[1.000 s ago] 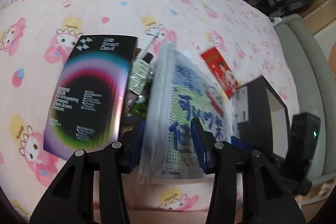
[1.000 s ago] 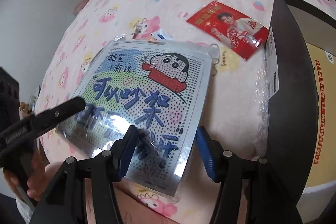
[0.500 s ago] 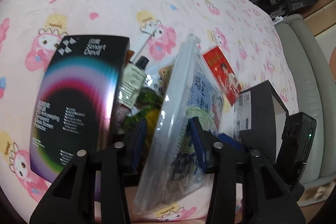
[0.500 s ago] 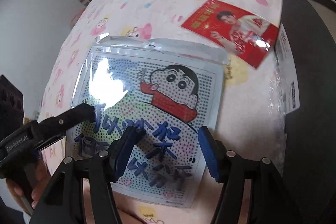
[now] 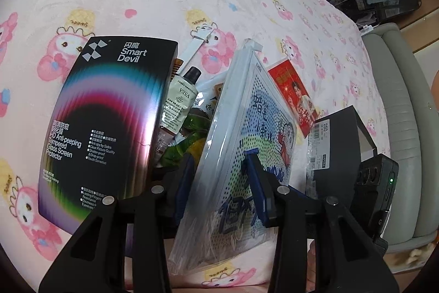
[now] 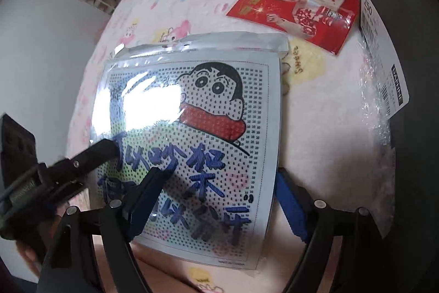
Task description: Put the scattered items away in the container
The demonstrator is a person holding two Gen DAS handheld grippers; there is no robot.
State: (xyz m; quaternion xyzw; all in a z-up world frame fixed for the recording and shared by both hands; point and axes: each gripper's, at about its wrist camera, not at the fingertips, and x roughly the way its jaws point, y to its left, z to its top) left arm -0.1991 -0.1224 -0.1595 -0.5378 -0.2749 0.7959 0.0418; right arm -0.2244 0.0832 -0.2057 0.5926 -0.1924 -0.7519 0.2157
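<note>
My left gripper [image 5: 222,183] is shut on a clear-wrapped cartoon craft kit [image 5: 247,144] and holds it tilted on edge above the pink bedsheet. The kit also fills the right wrist view [image 6: 192,133], where the left gripper's finger [image 6: 101,153] presses its left side. My right gripper [image 6: 219,199] is open; its left finger is in front of the kit's lower edge and its right finger is just beyond the kit's right edge. A red photo card [image 6: 296,10] lies flat beyond the kit. The black box [image 6: 397,73] stands at the right.
A black Smart Devil screen-protector box [image 5: 109,122] lies left of the kit, with a small VSEA bottle [image 5: 181,103], green packets [image 5: 189,136] and a white strap [image 5: 197,43] between them. A grey padded edge [image 5: 397,100] runs at the right of the bed.
My left gripper has tipped the kit up from nearly flat to steeply on edge and lifted it. The right gripper has moved closer to the kit and the black box.
</note>
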